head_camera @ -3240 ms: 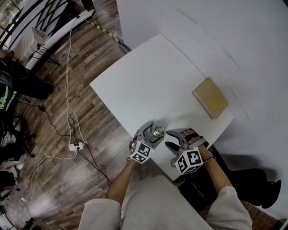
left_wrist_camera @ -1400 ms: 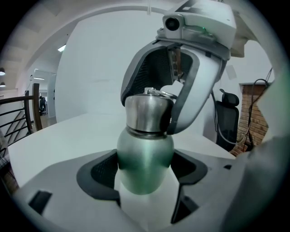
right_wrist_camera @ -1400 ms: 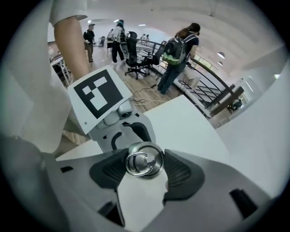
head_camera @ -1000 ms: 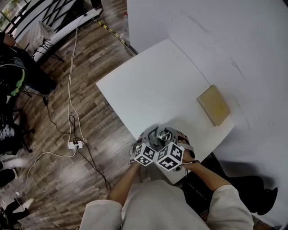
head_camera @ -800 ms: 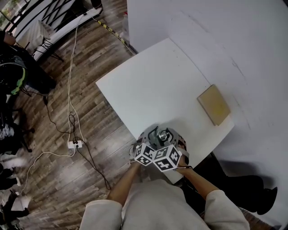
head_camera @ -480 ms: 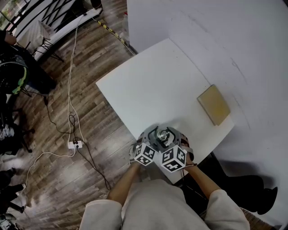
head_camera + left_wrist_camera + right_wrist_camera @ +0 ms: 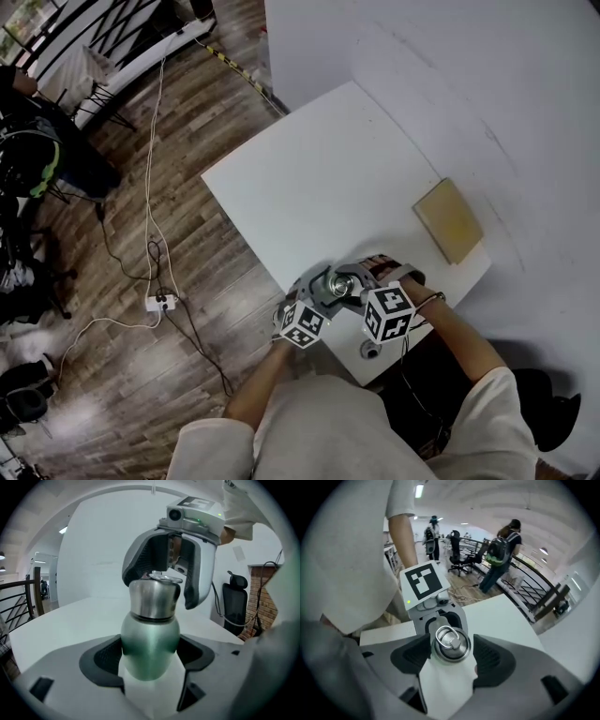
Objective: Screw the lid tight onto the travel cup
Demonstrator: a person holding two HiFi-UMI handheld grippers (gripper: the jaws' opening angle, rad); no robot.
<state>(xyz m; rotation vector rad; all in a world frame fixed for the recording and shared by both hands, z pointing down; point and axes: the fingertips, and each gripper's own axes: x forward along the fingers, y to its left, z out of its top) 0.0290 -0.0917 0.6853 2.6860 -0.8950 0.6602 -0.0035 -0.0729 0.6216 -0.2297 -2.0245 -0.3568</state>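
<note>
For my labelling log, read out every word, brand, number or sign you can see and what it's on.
No readable text anywhere.
Black-and-white square patterns only, no characters: left marker cube, right marker cube.
No print visible: travel cup, lid, tan pad.

White square surface [image 7: 309, 178], seen from above, standing on a wood-plank floor [image 7: 141, 309]. A flat tan board [image 7: 450, 220] lies on it at about 3 o'clock from its middle, close to the edge. The travel cup [image 7: 333, 284] stands at 6 o'clock.
</note>
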